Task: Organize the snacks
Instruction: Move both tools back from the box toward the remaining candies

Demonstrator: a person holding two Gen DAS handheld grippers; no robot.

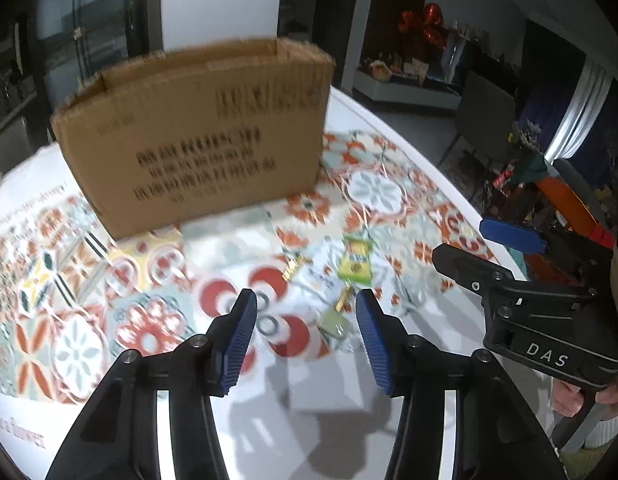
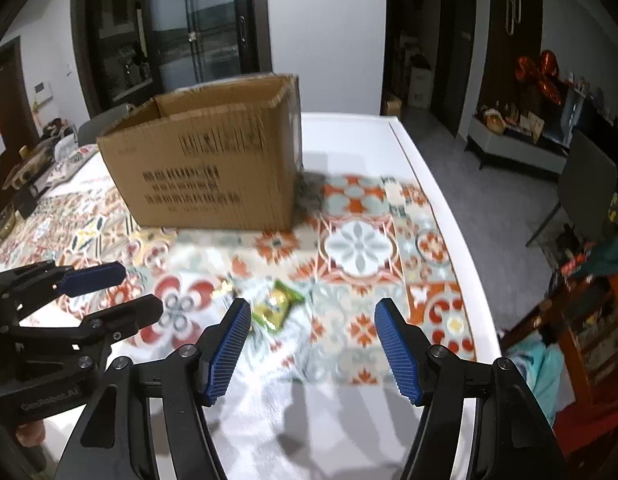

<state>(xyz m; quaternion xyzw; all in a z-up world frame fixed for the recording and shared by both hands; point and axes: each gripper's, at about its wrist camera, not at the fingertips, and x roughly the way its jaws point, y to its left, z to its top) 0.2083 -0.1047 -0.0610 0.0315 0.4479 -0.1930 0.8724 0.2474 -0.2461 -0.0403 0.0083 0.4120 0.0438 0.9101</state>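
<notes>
Left gripper [image 1: 305,312]: jaws spread, nothing between the blue pads [image 1: 239,340], hanging above the table. Right gripper [image 2: 311,320]: jaws spread wider, also empty, above the table too. Each one shows in the other's view, side by side, not touching.

Snacks lie loose on the patterned tablecloth [image 2: 357,248] just ahead of both grippers, between them and the box. Green-yellow snack packet [image 1: 355,262], flat on the cloth, sits beyond the left fingertips; in the right view the same packet [image 2: 279,306] lies just past the right gripper's left pad. A small pale green wrapped piece [image 1: 333,326] and a couple of gold-wrapped bits [image 1: 293,266] are close by it; blur makes them hard to read.

Cardboard box [image 1: 197,140] stands upright further back on the cloth, top flaps open, printed side facing the grippers. Inside not visible. White table edge [image 2: 441,200] runs along the right.
</notes>
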